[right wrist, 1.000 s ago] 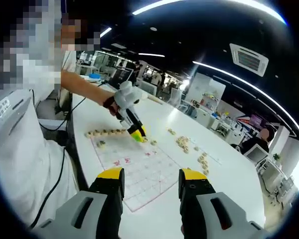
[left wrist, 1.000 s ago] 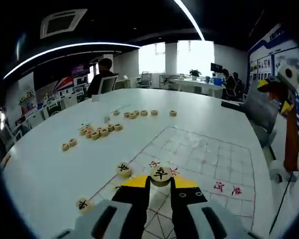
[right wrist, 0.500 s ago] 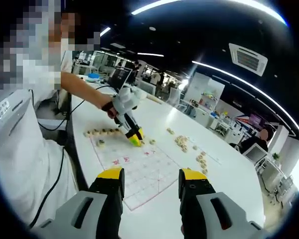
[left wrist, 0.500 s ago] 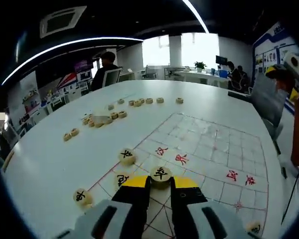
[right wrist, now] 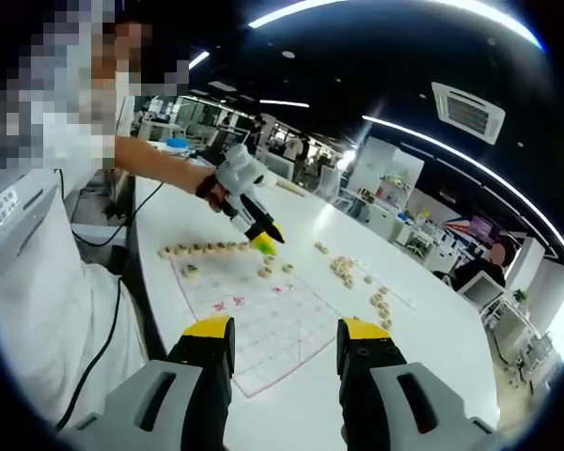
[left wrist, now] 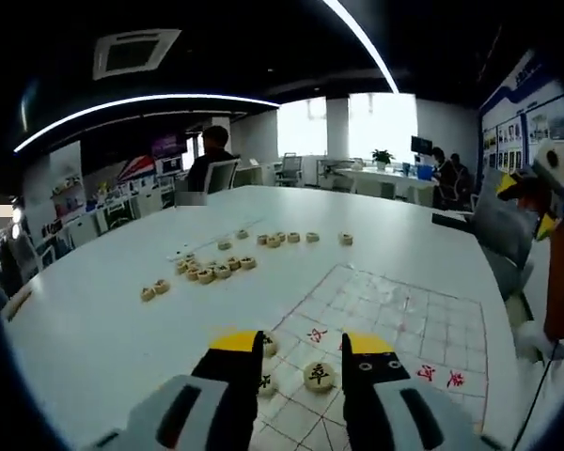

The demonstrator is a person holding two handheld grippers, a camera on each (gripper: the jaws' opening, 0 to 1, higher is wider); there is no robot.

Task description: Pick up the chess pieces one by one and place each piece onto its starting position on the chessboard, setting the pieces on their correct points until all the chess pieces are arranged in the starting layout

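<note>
Left gripper [left wrist: 303, 343]: jaws wide apart, holding nothing. Chess piece [left wrist: 319, 376] lying flat on the chessboard [left wrist: 404, 310], face up, between the two jaws and touching neither. Two neighbouring pieces [left wrist: 265, 346] just beside the left jaw, at the near left edge of the grid.

Right gripper [right wrist: 287, 329]: jaws wide, empty, held well short of the near edge of the chessboard [right wrist: 263, 319], idle by appearance. Left gripper [right wrist: 261, 242] seen from there above the far left part of the board.

Judged step: placing, with the piece apparently down.
- Check centring on a line crossing, not inside a square.
- Lift straight up and back, jaws kept wide, to avoid clipping the neighbours on the left.
- Then go left for the loose pieces [left wrist: 216, 271] clustered on the white table [left wrist: 94, 319], well apart from the board; further row of pieces [left wrist: 287, 238] beyond the far edge.
- Take one piece only, gripped across its rim, face up for identification.

Writing:
- Black character on the placed piece, probably the soldier mark; not certain.
- Red characters [left wrist: 317, 334] printed on the board, more to the right; not legible.
- Wall posters [left wrist: 536, 89] on the right: too small to read.
- No brand seen.
</note>
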